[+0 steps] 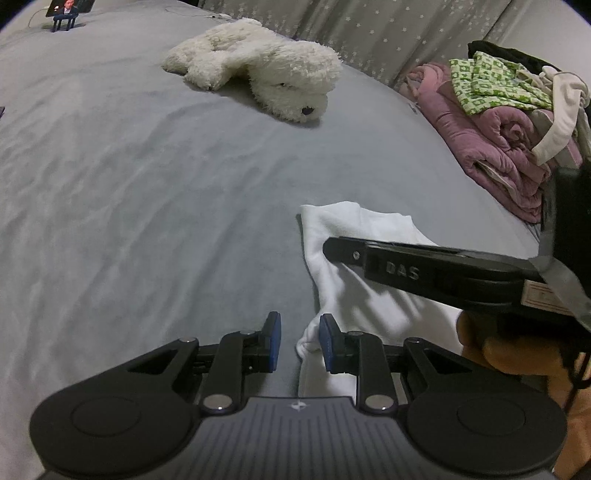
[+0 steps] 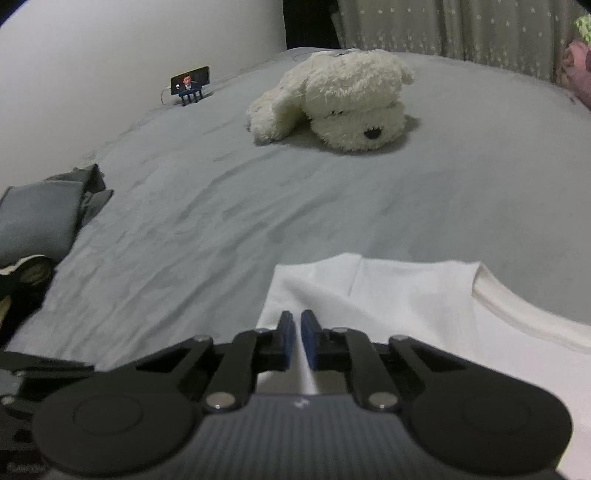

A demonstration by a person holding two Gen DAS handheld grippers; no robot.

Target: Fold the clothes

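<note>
Across the whole field of both wrist views spreads a grey bedsheet (image 1: 129, 206), softly creased, and it carries everything I work on. At about one o'clock from my left gripper (image 1: 299, 343) lies the white garment (image 1: 354, 295), partly folded; its near edge runs down between my left fingers (image 1: 275, 341), which stand narrowly apart, and I cannot tell whether the pads press the cloth. My right gripper (image 2: 297, 339) sits over the same white garment (image 2: 406, 295), fingers drawn almost together with only a thin slit between them; whether a fold of fabric is pinched there I cannot tell. In the left wrist view the right tool comes in from three o'clock, its black finger (image 1: 406, 262) lying over the garment.

At twelve o'clock, well apart from the garment, a white plush dog (image 2: 343, 99) lies on the sheet. At two o'clock in the left view a heap of clothes (image 1: 498, 110) is piled: pink quilted fabric, a green-and-white patterned piece, something black on top. A phone on a stand (image 2: 190, 85) sits at eleven o'clock, near the pale wall (image 2: 129, 74). Star-patterned curtains (image 2: 461, 29) hang behind the bed. At nine o'clock in the right view lies folded grey cloth (image 2: 44, 214).
</note>
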